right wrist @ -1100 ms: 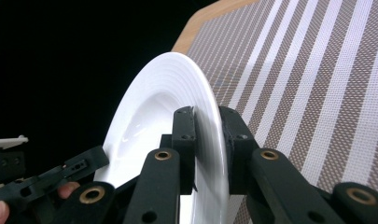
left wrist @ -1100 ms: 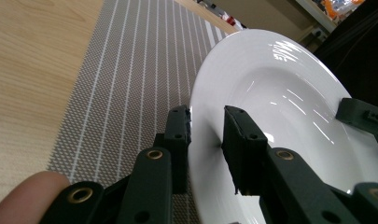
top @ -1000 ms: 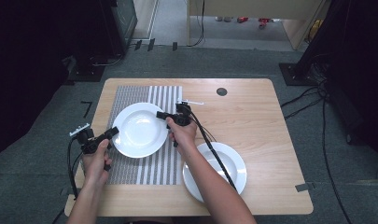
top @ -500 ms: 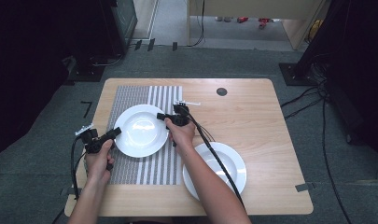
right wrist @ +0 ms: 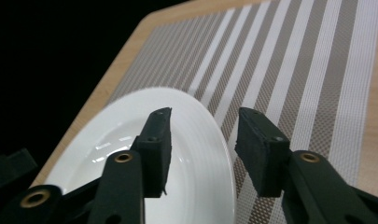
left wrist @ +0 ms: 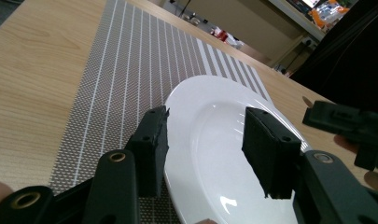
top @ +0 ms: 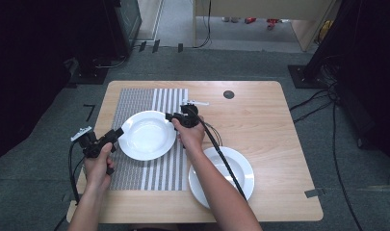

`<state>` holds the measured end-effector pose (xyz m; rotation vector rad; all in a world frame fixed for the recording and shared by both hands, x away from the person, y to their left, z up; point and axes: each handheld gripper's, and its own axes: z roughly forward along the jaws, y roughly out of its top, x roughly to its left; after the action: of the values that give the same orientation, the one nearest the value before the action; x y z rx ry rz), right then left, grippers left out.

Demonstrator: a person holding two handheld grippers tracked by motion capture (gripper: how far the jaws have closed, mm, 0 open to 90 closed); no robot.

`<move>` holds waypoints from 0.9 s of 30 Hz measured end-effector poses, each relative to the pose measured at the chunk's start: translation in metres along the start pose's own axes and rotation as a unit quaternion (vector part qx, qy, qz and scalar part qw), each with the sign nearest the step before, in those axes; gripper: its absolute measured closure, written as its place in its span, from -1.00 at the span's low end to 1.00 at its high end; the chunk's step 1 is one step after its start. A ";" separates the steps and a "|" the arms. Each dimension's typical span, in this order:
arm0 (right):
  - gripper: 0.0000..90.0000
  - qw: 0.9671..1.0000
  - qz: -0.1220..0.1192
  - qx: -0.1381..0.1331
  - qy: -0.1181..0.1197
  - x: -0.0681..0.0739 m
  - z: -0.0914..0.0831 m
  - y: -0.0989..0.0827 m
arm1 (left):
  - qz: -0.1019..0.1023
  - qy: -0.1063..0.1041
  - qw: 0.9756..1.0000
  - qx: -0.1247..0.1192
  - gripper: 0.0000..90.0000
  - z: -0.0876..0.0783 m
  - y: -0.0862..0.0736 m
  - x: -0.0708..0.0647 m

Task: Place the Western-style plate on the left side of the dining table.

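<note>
1. On the striped placemat (top: 154,171) toward the tabletop's (top: 260,110) left edge sits a white plate (top: 147,135).
2. Left gripper (top: 116,134) and right gripper (top: 171,116), both unclenched, straddle opposite rims.
3. Next, probably: close together, then lift level.

Desk (top: 260,120): light wood-grain top, smooth, matt. Mat (top: 149,98) on desk: woven mesh w/ pale stripes, coarse texture, matt. Plate (top: 147,135) on mat: white, glazed, glossy w/ highlights, prob. ceramic. 2nd plate (top: 240,168) on bare desk right of mat: same white glossy finish. Left gripper (left wrist: 205,140) & right gripper (right wrist: 203,140): black matt plastic; jaws w/ rough ribbed pads, brass-coloured metal rivets. Floor (top: 231,62) around desk: grey carpet, fuzzy, matt.
</note>
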<state>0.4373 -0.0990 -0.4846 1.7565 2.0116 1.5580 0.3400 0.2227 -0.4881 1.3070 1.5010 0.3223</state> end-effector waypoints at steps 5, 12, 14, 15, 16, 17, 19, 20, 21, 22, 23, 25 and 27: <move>-0.06 0.999 -0.032 0.000 0.002 0.011 -0.016 0.007 | 0.012 -0.008 1.000 0.001 0.01 -0.008 0.002 -0.010; -0.26 0.997 -0.079 0.018 0.001 0.021 -0.038 0.005 | 0.043 -0.015 0.999 0.026 -0.21 -0.016 -0.002 -0.025; -0.29 0.996 -0.090 0.020 0.011 0.023 -0.046 0.003 | 0.045 -0.018 0.998 0.028 -0.28 -0.017 -0.003 -0.027; -0.30 0.995 -0.094 0.019 0.015 0.023 -0.051 0.002 | 0.057 -0.018 0.998 0.034 -0.30 -0.020 -0.006 -0.031; -0.31 0.995 -0.094 0.019 0.018 0.023 -0.055 0.001 | 0.063 -0.017 0.997 0.036 -0.33 -0.022 -0.007 -0.033; -0.31 0.995 -0.094 0.019 0.018 0.023 -0.055 0.001 | 0.063 -0.017 0.997 0.036 -0.34 -0.022 -0.007 -0.033; -0.33 0.995 -0.099 0.018 0.028 0.022 -0.066 -0.001 | 0.077 -0.014 0.996 0.043 -0.37 -0.029 -0.014 -0.036; -0.33 0.994 -0.100 0.018 0.031 0.022 -0.070 -0.002 | 0.085 -0.013 0.995 0.048 -0.38 -0.032 -0.017 -0.037; -0.33 0.994 -0.100 0.017 0.034 0.021 -0.074 -0.003 | 0.091 -0.011 0.995 0.050 -0.39 -0.034 -0.020 -0.037; -0.34 0.994 -0.098 0.016 0.036 0.021 -0.077 -0.003 | 0.099 -0.006 0.994 0.054 -0.40 -0.036 -0.023 -0.037; -0.34 0.994 -0.098 0.015 0.040 0.020 -0.080 -0.004 | 0.108 0.000 0.992 0.057 -0.41 -0.039 -0.026 -0.037; -0.35 0.994 -0.095 0.013 0.046 0.019 -0.087 -0.005 | 0.116 0.008 0.991 0.060 -0.42 -0.044 -0.031 -0.035; -0.35 0.994 -0.095 0.011 0.050 0.019 -0.095 -0.007 | 0.121 0.016 0.991 0.055 -0.42 -0.050 -0.036 -0.034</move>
<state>0.3685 -0.1429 -0.4328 1.4682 2.1752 1.5999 0.2732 0.2022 -0.4776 1.5832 1.4048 0.4220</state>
